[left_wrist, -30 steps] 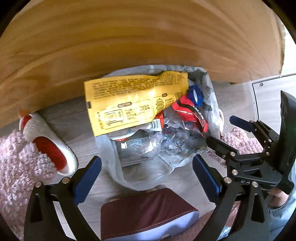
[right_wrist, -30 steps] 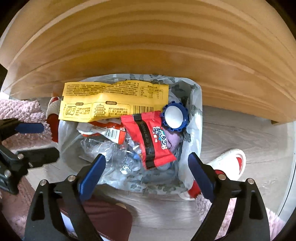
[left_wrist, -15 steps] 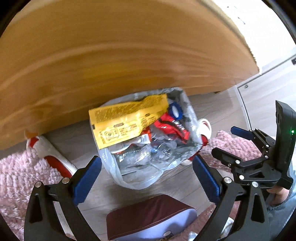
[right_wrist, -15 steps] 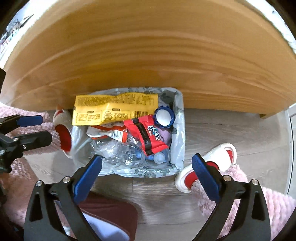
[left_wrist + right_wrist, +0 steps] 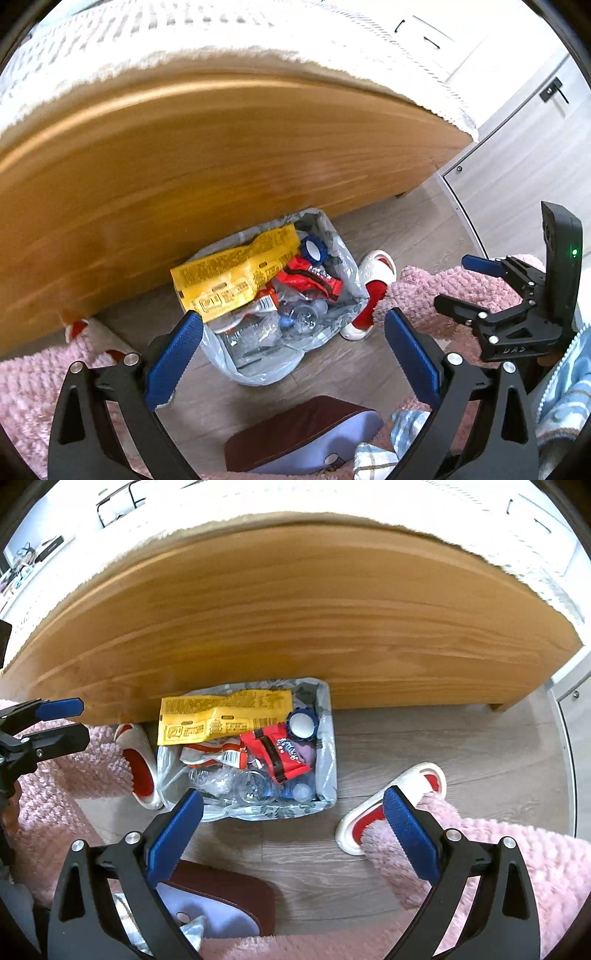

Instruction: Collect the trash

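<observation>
Hovering above the floor, left tool (image 5: 293,350) and right tool (image 5: 293,829) both spread wide, nothing between the pads. Trash bag (image 5: 328,738) sits on the wood floor (image 5: 424,746), back edge against the wooden bed frame (image 5: 295,620), stuffed full: yellow wrapper (image 5: 221,716) across the top, red packet (image 5: 284,751), blue cap (image 5: 302,725). One slipper (image 5: 391,805) lies to the bag's right, another (image 5: 138,768) touching its left side. Pink rug (image 5: 517,867) borders the bare floor strip.

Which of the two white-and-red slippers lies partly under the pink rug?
The white-and-red slipper right of the lined trash bin: the pink rug covers its heel end. The other lies left of the bin.
</observation>
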The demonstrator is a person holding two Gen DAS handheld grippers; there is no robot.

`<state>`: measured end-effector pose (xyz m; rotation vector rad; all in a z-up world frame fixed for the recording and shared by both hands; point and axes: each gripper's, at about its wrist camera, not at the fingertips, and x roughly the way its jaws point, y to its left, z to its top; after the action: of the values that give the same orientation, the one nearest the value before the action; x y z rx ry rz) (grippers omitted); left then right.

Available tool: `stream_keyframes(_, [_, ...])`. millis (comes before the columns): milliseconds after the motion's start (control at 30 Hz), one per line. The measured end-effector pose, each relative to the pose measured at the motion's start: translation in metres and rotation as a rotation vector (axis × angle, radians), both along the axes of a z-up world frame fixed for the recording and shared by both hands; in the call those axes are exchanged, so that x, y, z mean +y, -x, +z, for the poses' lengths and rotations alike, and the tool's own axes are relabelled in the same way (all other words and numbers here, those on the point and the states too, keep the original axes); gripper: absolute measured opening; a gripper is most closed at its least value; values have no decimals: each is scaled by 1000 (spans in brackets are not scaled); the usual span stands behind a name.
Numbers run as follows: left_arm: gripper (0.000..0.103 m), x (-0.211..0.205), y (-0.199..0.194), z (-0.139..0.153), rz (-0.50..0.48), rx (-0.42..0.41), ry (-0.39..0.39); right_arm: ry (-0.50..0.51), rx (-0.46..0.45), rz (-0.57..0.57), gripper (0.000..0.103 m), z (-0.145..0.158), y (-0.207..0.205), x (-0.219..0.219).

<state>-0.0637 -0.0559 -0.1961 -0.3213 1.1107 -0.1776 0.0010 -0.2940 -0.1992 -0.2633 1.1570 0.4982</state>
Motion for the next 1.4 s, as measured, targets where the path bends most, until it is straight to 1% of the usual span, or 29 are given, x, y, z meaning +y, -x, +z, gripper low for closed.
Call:
stream_keyframes(200, [95, -4, 5, 22, -29, -63, -15, -6, -36, -15, 94, 21, 7, -6])
stream_keyframes(433, [95, -9, 11, 50, -57, -143, -31, -38, -83, -26, 94, 46, 13, -10])
stream_keyframes(633, [95, -11, 16, 65, -69, -188, -30, -47, -123, -40, 94, 60, 16, -16])
stream_keyframes(800, [95, -15, 18, 72, -49, -199, -89, -52, -139, -45, 94, 67, 19, -19])
stream_keyframes(933, [95, -15, 18, 74, -45, -198, -80, -51, -147, -46, 94, 69, 19, -19])
stream_keyframes(1067, [95, -15, 17, 72, -40, -185, -100, -50, -151, -48, 94, 71, 20, -20])
stream_keyframes(1400, [95, -15, 18, 72, -48, -190, -91, -48, -156, -49, 94, 73, 21, -20])
